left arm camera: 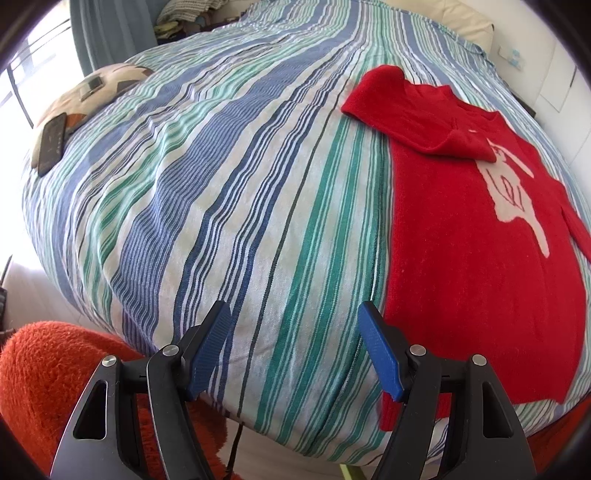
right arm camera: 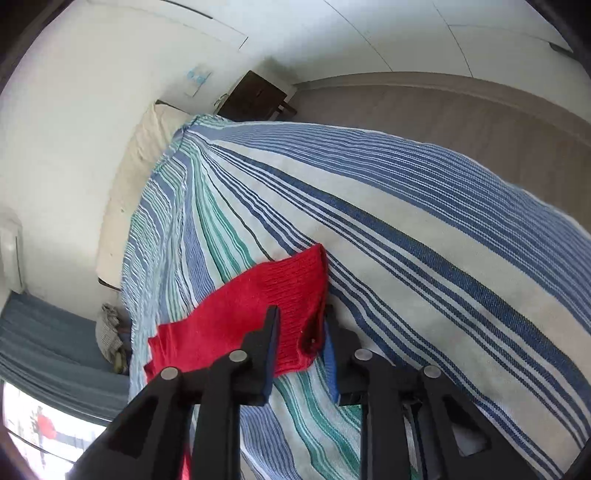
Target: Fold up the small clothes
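A red sweater [left arm camera: 472,236] with a pale figure on its front lies flat on the right part of the striped bed cover [left arm camera: 221,184]. One sleeve [left arm camera: 399,107] is folded across its upper chest. My left gripper [left arm camera: 295,314] hovers open over the near edge of the bed, left of the sweater's hem, with nothing between its blue pads. In the right wrist view a ribbed red sleeve cuff [right arm camera: 258,291] lies on the cover between and beyond the fingers of my right gripper [right arm camera: 301,314]. Its jaws stand a little apart and do not pinch the cloth.
A patterned cushion [left arm camera: 92,99] with a dark phone [left arm camera: 51,144] on it lies at the bed's far left. An orange fluffy rug [left arm camera: 44,376] is on the floor at the near left. A cream headboard [left arm camera: 461,18], a dark bedside table [right arm camera: 255,98] and white walls surround the bed.
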Demonstrator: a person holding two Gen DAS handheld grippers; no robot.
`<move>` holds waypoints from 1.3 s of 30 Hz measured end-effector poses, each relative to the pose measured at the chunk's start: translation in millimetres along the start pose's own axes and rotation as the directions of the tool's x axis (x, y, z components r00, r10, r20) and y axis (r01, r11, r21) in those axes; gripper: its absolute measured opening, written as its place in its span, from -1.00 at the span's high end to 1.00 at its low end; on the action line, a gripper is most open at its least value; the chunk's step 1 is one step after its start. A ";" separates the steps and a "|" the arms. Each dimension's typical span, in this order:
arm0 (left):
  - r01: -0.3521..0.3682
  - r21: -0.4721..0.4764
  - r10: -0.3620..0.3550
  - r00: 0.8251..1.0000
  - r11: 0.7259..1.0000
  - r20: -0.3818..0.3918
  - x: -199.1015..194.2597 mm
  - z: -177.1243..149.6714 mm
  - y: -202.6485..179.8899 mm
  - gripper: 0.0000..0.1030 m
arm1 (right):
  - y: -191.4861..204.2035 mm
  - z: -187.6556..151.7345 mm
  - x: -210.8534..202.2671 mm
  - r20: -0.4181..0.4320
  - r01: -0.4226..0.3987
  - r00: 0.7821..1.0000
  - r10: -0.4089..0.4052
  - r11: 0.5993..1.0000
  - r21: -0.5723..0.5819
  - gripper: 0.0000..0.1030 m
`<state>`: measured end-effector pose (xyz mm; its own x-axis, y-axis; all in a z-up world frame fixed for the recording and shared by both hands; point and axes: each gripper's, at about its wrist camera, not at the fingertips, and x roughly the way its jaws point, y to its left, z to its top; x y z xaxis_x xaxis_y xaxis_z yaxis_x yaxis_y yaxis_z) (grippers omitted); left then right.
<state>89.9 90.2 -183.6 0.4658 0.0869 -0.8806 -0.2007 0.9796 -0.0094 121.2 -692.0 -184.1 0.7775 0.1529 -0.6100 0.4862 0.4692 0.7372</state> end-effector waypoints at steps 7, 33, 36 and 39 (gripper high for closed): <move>-0.013 0.003 0.013 1.000 1.000 -0.015 5.1 0.5 -1.7 -0.43 | 37.6 -5.0 20.4 -0.057 0.180 0.979 -0.196 0.959 -0.217 0.92; -0.014 -0.016 0.013 0.999 1.000 -0.035 7.1 -1.2 4.9 -0.43 | 33.2 -3.6 -18.7 0.150 0.486 0.874 -0.463 0.822 -0.296 0.05; -0.024 -0.013 0.024 0.999 1.000 -0.026 3.1 -1.6 4.3 -0.43 | 16.5 3.7 -47.1 0.190 0.528 0.846 -0.498 0.832 -0.169 0.02; -0.059 0.003 0.058 0.997 0.998 0.046 -23.0 1.7 2.5 -0.43 | 18.6 1.6 -76.1 0.207 0.513 0.851 -0.483 0.848 -0.128 0.02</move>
<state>80.2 91.0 -162.6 0.4923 0.1523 -0.8570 -0.2250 0.9734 0.0437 71.7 -696.3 -123.5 0.5088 -0.2765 -0.8153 0.7604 0.5883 0.2751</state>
